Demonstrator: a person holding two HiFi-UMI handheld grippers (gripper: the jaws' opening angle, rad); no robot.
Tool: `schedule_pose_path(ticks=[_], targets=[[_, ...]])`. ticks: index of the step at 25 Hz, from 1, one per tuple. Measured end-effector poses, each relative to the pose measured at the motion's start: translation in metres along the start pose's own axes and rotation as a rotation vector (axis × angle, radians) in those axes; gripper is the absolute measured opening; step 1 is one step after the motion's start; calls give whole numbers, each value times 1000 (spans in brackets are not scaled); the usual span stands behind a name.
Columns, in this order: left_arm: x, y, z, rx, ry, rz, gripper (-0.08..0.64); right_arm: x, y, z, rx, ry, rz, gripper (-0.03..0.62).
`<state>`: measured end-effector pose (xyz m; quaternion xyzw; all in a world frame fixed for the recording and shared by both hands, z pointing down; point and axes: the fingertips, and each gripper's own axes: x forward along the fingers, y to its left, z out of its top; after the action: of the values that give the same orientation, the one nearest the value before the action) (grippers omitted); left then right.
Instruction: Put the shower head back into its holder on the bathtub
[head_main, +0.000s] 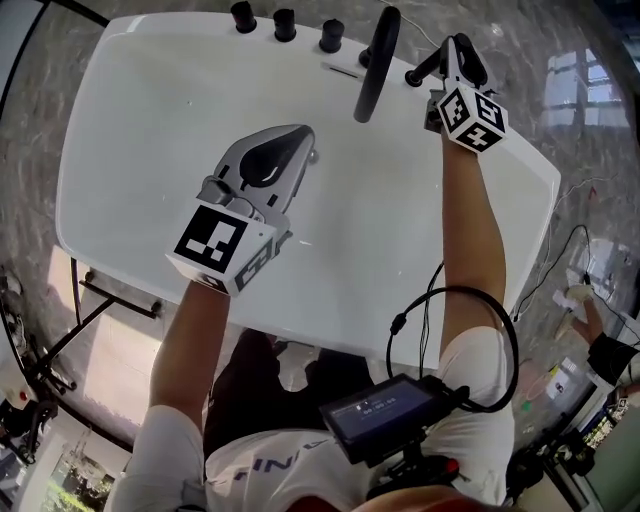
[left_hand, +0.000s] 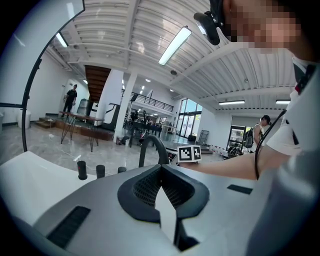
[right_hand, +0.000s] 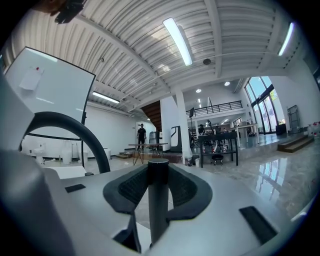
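Observation:
The white bathtub (head_main: 150, 150) fills the head view, with three black knobs (head_main: 285, 24) and a black curved spout (head_main: 375, 65) along its far rim. My right gripper (head_main: 447, 60) is at the far right of that rim, shut on the black shower head's handle (head_main: 420, 70). In the right gripper view the handle (right_hand: 158, 210) stands upright between the pads, with the right gripper (right_hand: 159, 175) clamped on it and the spout (right_hand: 75, 125) arching at the left. My left gripper (head_main: 300, 135) hovers over the middle of the tub. Its jaws (left_hand: 160, 170) are shut with nothing between them.
A black metal stand (head_main: 110, 300) is by the tub's left side. Cables and a small screen unit (head_main: 385, 412) hang at the person's waist. The left gripper view shows the knobs (left_hand: 82, 170), the spout (left_hand: 155, 147) and the right gripper's marker cube (left_hand: 190, 153). People stand far off in the hall.

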<state>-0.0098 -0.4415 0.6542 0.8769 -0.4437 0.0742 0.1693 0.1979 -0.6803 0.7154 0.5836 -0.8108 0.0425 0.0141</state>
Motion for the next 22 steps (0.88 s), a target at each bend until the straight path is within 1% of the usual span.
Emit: schedule_pose_path(ticks=[3, 7, 13, 18, 22], targets=[[0, 3, -2, 2, 3, -1, 14, 1, -1, -1, -5, -8, 2, 123], [-3, 3, -4, -2, 5, -1, 14, 4, -1, -5, -12, 4, -1, 123], [-2, 3, -7, 0, 15, -8, 14, 2, -1, -21, -9, 24, -9, 123], [-6, 5, -8, -7, 13, -21, 14, -3, 4, -27, -56, 2, -9, 123], [-10, 2, -3, -6, 9, -35, 14, -4, 3, -26, -46, 17, -13, 125]])
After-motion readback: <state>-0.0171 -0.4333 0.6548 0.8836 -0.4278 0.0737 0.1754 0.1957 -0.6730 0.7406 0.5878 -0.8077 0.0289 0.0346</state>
